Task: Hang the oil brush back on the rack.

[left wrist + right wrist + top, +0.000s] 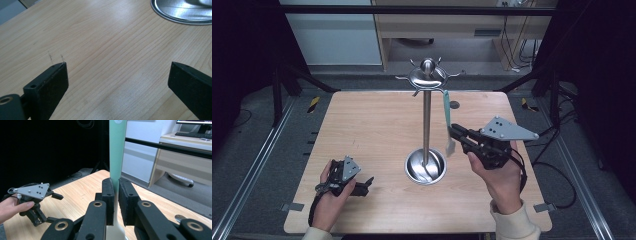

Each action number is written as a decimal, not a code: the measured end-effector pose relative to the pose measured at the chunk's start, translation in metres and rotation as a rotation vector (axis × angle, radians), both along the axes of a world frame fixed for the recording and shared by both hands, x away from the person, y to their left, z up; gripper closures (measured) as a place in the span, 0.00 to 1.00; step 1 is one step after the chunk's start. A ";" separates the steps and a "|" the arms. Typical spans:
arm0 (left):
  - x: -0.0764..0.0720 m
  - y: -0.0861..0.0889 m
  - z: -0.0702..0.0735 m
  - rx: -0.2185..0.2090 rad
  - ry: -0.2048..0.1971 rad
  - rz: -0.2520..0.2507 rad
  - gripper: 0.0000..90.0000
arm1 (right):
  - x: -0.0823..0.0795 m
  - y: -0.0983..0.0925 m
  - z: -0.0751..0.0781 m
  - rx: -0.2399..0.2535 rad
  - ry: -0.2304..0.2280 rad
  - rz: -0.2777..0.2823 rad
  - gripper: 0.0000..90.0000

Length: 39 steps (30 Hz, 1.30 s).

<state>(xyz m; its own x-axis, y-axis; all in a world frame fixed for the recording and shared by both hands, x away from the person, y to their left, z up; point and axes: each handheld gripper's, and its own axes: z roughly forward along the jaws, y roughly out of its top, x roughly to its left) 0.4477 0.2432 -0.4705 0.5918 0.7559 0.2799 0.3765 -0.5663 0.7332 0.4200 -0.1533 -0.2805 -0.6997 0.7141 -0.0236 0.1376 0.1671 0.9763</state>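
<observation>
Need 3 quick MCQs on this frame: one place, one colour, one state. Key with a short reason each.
1. Where does the metal stand's round base sit?
A. near the table's middle
B. at the table's far left corner
C. on the floor

2. What colour is the utensil handle between the right tongs?
A. red
B. pale green
C. black

3. How are the left tongs set?
A. shut on the stand's pole
B. shut on a cloth
C. open, nothing between them

Key:
1 A: in the high view the base rests on the wooden table about midway between the two hands.
2 B: the right gripper view shows a pale green handle clamped between the jaws.
3 C: the left gripper view shows the jaws wide apart over bare wood.
</observation>
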 end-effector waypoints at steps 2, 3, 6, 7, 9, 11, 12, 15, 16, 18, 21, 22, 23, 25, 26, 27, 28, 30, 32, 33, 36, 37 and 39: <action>0.000 0.000 0.000 0.000 0.000 0.000 0.03 | 0.003 0.003 -0.001 -0.005 0.004 0.005 0.91; 0.000 0.000 0.000 -0.002 -0.002 0.002 0.03 | 0.004 0.004 -0.002 -0.006 0.007 0.004 0.91; 0.000 0.001 0.000 -0.005 -0.005 0.004 0.03 | 0.006 0.005 -0.002 -0.008 0.007 0.002 0.90; 0.000 0.001 0.000 -0.007 -0.005 0.004 0.03 | 0.006 0.005 -0.002 -0.012 0.007 -0.002 0.90; 0.000 0.001 0.001 -0.007 -0.007 0.004 0.03 | 0.005 0.002 -0.002 -0.022 0.004 -0.022 0.86; 0.000 0.001 0.001 -0.007 -0.008 0.004 0.03 | 0.005 -0.001 -0.001 -0.024 0.000 -0.045 0.79; 0.000 0.001 0.001 -0.008 -0.009 0.004 0.03 | 0.005 -0.003 -0.001 -0.032 -0.001 -0.057 0.74; 0.000 0.001 0.001 -0.007 -0.009 0.004 0.03 | 0.005 -0.009 0.000 -0.041 -0.006 -0.099 0.63; 0.000 0.001 0.001 -0.006 -0.009 0.004 0.03 | 0.006 -0.011 0.000 -0.043 -0.007 -0.103 0.60; 0.000 0.001 0.001 -0.007 -0.009 0.004 0.03 | 0.006 -0.015 0.001 -0.049 -0.004 -0.117 0.54; 0.000 0.001 0.001 -0.007 -0.013 0.006 0.03 | 0.009 -0.019 0.001 -0.047 -0.003 -0.123 0.46; 0.000 0.001 0.001 -0.006 -0.015 0.006 0.03 | 0.010 -0.020 0.000 -0.052 0.001 -0.126 0.44; 0.000 0.001 0.002 -0.005 -0.017 0.007 0.03 | 0.010 -0.021 0.000 -0.054 0.009 -0.131 0.42; -0.001 0.001 0.003 -0.008 -0.022 0.009 0.03 | 0.012 -0.021 -0.002 -0.059 0.018 -0.156 0.34; -0.001 0.001 0.003 -0.009 -0.023 0.011 0.03 | 0.013 -0.021 -0.003 -0.062 0.022 -0.167 0.32; -0.001 0.002 0.003 -0.008 -0.022 0.010 0.03 | 0.014 -0.022 -0.004 -0.071 0.021 -0.173 0.30; -0.001 0.002 0.003 -0.008 -0.022 0.011 0.03 | 0.015 -0.022 -0.004 -0.072 0.022 -0.182 0.28; -0.001 0.001 0.003 -0.009 -0.023 0.010 0.03 | 0.017 -0.024 -0.005 -0.084 0.022 -0.200 0.24; -0.001 0.002 0.003 -0.002 -0.022 0.008 0.03 | 0.018 -0.026 -0.004 -0.089 0.017 -0.220 0.21; -0.001 0.002 0.003 -0.003 -0.022 0.008 0.03 | 0.018 -0.027 -0.004 -0.090 0.013 -0.230 0.20; -0.001 0.002 0.003 -0.005 -0.024 0.009 0.03 | 0.019 -0.032 -0.004 -0.104 0.003 -0.259 0.16; -0.001 0.002 0.003 -0.007 -0.025 0.009 0.03 | 0.018 -0.033 -0.003 -0.103 0.002 -0.267 0.16; -0.001 0.002 0.003 -0.004 -0.024 0.011 0.03 | 0.018 -0.037 -0.003 -0.104 0.001 -0.272 0.14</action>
